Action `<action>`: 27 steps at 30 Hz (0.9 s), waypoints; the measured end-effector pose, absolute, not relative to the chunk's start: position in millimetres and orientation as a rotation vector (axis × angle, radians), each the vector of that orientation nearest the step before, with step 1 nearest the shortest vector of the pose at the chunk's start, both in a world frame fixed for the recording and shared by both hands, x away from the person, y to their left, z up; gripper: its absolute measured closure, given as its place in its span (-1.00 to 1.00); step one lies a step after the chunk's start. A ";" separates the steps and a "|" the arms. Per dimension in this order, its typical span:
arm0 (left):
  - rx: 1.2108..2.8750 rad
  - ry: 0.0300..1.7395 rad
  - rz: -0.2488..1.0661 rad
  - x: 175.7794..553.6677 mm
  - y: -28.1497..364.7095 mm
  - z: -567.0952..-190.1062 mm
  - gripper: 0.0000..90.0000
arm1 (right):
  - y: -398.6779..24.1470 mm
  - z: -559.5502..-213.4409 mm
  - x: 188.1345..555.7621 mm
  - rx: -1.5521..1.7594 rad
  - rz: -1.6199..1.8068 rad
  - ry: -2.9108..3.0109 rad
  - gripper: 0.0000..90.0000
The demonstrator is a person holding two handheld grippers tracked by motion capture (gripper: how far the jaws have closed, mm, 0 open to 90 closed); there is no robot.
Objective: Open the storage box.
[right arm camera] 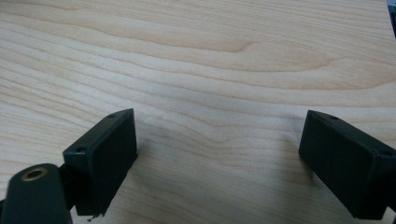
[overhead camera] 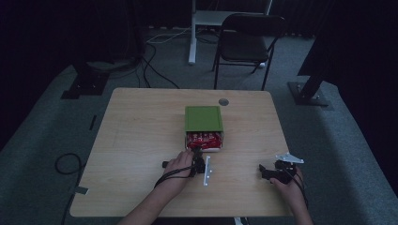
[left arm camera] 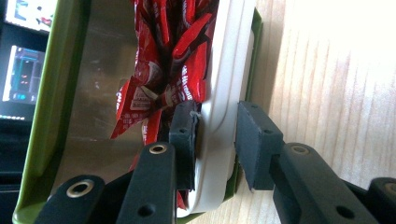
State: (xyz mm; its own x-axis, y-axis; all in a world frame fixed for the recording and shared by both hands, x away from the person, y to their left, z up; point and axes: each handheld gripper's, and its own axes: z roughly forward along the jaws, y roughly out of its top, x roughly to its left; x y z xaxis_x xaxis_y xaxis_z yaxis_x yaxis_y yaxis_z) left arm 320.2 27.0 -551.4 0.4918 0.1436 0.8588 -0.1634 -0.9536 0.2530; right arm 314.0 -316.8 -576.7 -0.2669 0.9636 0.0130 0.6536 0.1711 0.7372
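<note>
1. There was one wooden counter point(overhead camera: 141, 140), and on it stood one box point(overhead camera: 203, 118) with a green lid, a little beyond the middle of the counter.
2. The near side of the box was open, and red packets point(overhead camera: 202, 139) lay inside; they were crowded together, so I could not count them exactly.
3. Two grippers were in use, one in each hand of the person.
4. The left gripper point(left arm camera: 215, 133) was at the near edge of the box. In the left gripper view its two jaws stood on both sides of the white rim point(left arm camera: 223, 93) of the box: one pad was inside, against the rim and the red packets, and the other pad was outside, just beside the rim with a narrow gap visible.
5. The left gripper was therefore narrowed around the rim, but I could not tell whether it really pinched it.
6. The right gripper point(overhead camera: 265, 172) rested low over the counter, well apart from the box, to the right side. Its two jaws were spread wide with nothing but bare wood between them.
7. Behind the counter stood one dark folding chair point(overhead camera: 248, 40) on the floor.
</note>
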 end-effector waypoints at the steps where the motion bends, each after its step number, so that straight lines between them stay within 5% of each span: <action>1: 2.443 -0.018 1.444 320.4 26.8 -550.8 0.56 | -316.8 -576.7 314.0 1.523 0.887 1.990 -0.76; 27: 2.457 0.060 1.339 305.9 26.1 -542.0 0.61 | -316.8 -576.7 314.0 1.523 0.888 1.990 -0.76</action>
State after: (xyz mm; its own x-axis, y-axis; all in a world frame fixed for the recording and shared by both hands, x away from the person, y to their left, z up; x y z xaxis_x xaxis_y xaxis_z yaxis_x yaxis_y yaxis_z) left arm 305.9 26.1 -542.0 0.5549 0.1973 0.8082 -0.1243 -0.9409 0.3150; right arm 314.0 -316.8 -576.7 -0.2669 0.9636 0.0128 0.6533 0.1712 0.7375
